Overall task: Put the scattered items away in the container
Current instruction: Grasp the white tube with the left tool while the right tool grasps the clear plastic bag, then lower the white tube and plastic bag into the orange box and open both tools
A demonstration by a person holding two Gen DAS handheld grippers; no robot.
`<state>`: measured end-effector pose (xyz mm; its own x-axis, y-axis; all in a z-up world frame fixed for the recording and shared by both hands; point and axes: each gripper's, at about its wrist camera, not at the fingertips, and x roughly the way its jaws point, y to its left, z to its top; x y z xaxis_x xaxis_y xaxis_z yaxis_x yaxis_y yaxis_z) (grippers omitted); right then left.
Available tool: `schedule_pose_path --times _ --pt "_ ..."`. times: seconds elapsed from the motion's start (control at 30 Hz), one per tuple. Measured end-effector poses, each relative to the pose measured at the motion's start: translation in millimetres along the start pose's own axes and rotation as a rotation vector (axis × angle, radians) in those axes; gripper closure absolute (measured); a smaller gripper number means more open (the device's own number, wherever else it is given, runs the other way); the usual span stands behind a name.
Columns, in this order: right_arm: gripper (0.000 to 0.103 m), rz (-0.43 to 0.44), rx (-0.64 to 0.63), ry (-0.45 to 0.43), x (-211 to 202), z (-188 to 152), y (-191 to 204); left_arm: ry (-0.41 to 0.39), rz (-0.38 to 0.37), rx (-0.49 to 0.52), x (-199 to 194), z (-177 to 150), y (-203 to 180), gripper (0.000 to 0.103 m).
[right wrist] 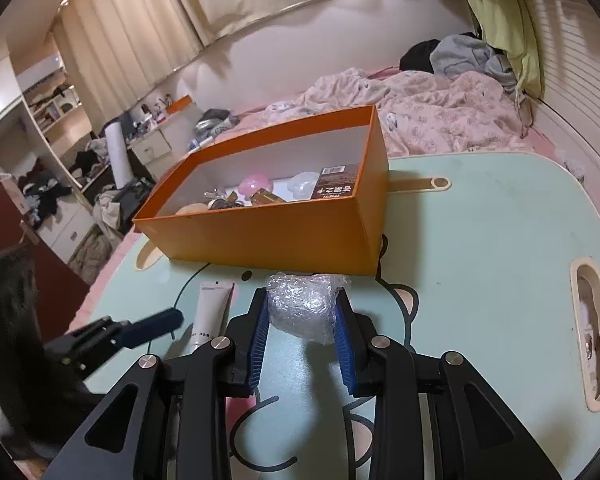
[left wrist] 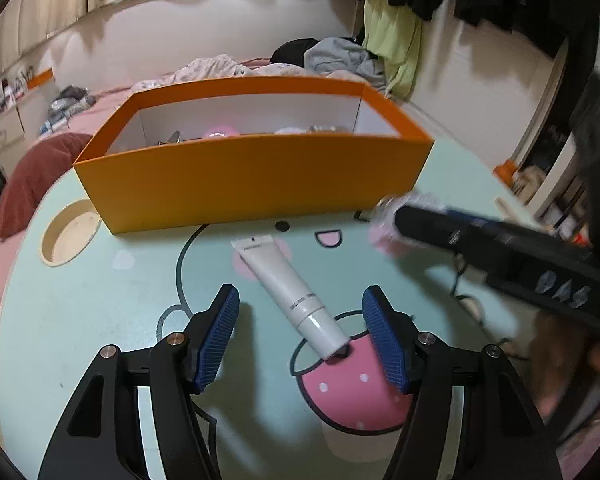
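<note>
An orange box [left wrist: 256,176] [right wrist: 268,236] stands open on the mint-green table, with several small items inside. In front of it lies a white tube [left wrist: 288,288] [right wrist: 210,312], cap end towards me. My left gripper [left wrist: 302,294] is open just above the table. The tube lies between its blue pads, and neither pad touches it. My right gripper [right wrist: 301,292] is shut on a wad of clear bubble wrap [right wrist: 304,308] near the box's front wall. In the left wrist view that gripper [left wrist: 400,216] is blurred at the right, with the bubble wrap [left wrist: 386,220] at its tip.
The table has a round cup hole [left wrist: 70,232] left of the box and a handle slot [right wrist: 594,336] at its right edge. A thin black cable [left wrist: 460,280] lies on the table. Beyond the table is a bed with a pink quilt [right wrist: 432,120] and piled clothes.
</note>
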<state>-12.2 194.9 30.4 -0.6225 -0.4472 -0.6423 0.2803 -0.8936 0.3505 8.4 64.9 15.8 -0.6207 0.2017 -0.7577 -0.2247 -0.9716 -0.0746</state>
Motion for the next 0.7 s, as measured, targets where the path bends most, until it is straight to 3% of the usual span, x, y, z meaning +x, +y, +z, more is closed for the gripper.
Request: schedule_pose_path --times 0.17,0.2,0.3,0.5,0.7 --pt "0.073 0.012 0.024 0.003 0 0 -5 0.000 -0.009 0.013 3 -1 3 0.040" --pt "0.073 0.012 0.026 0.002 0 0 -6 -0.002 0.002 0.018 4 -1 4 0.047" --pt "0.073 0.015 0.030 0.001 -1 0 -7 -0.014 0.014 0.054 6 -1 5 0.083" --pt "0.073 0.023 0.030 0.004 -1 0 -8 -0.032 -0.036 0.057 1 -4 10 0.083" --pt "0.073 0.048 0.029 -0.006 -6 1 -7 -0.114 -0.064 0.036 -27 4 19 0.083"
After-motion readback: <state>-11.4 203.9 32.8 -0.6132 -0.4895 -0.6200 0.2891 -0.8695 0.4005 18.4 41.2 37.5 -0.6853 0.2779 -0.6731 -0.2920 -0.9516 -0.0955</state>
